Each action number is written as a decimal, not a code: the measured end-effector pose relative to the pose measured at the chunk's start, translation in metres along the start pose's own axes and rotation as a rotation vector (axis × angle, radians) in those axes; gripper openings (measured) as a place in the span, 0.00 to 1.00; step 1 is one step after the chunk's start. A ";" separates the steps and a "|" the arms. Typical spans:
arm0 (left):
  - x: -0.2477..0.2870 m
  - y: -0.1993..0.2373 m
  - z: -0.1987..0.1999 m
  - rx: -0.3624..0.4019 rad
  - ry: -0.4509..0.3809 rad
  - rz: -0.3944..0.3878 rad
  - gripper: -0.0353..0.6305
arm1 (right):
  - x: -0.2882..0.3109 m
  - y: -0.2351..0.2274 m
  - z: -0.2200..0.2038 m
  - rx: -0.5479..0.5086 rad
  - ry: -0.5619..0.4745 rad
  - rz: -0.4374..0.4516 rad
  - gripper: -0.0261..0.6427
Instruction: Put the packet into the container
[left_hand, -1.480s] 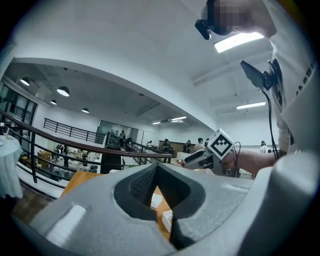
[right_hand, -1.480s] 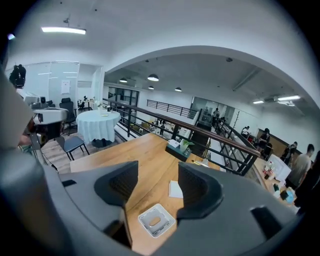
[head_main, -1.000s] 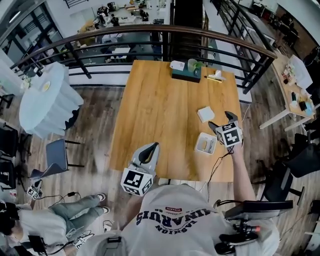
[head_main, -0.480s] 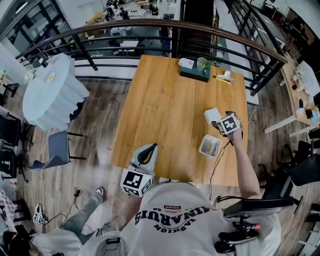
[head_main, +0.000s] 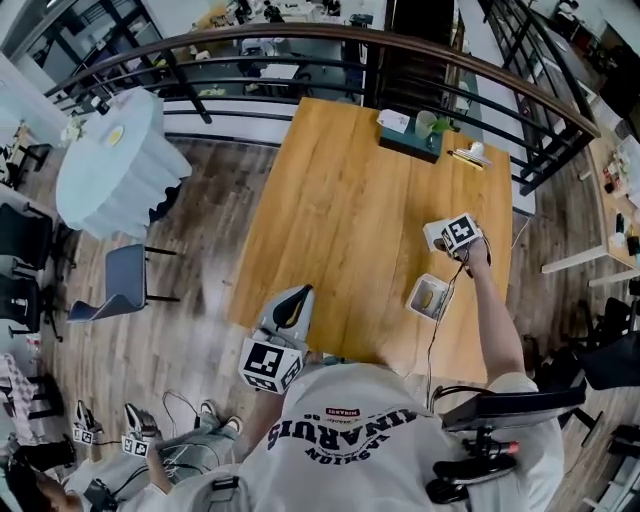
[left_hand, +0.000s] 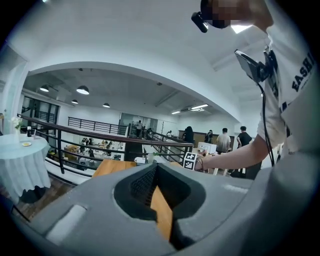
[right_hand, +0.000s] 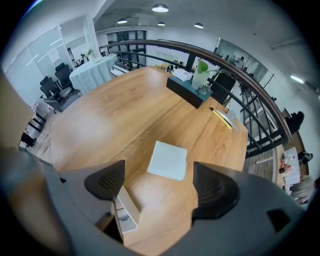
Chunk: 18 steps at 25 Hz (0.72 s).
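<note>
The white square packet lies flat on the wooden table. In the right gripper view it sits just ahead of the two pads. My right gripper points steeply down right over the packet and hides part of it. Its jaws are open and have just been opening further, with nothing gripped. The white container stands nearer me, with something yellowish inside; its corner shows by the left pad. My left gripper hovers at the table's near edge, shut and empty.
A dark tray with a green cup stands at the table's far end, with yellow sticks beside it. A railing runs behind the table. A round white-clothed table and a chair stand on the left.
My right gripper has moved from beside the container out to the packet and dropped low over it, tipping more downward. The left gripper has barely shifted.
</note>
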<state>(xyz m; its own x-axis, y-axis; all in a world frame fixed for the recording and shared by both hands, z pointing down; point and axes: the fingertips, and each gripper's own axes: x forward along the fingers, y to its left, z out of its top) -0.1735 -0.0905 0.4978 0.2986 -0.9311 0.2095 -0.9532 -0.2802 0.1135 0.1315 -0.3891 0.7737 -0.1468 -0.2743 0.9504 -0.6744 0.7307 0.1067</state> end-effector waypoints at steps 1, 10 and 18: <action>0.001 0.002 0.000 -0.004 0.004 0.010 0.05 | 0.009 -0.004 0.001 0.003 0.017 0.004 0.67; 0.010 0.020 -0.009 -0.046 0.033 0.097 0.05 | 0.064 -0.027 0.003 0.034 0.137 0.070 0.69; 0.026 0.026 -0.013 -0.059 0.047 0.122 0.05 | 0.103 -0.037 -0.004 0.077 0.204 0.117 0.74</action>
<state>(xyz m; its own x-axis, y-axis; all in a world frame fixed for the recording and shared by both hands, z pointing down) -0.1902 -0.1187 0.5185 0.1840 -0.9450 0.2704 -0.9785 -0.1501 0.1414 0.1441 -0.4422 0.8683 -0.0831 -0.0533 0.9951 -0.7155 0.6983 -0.0224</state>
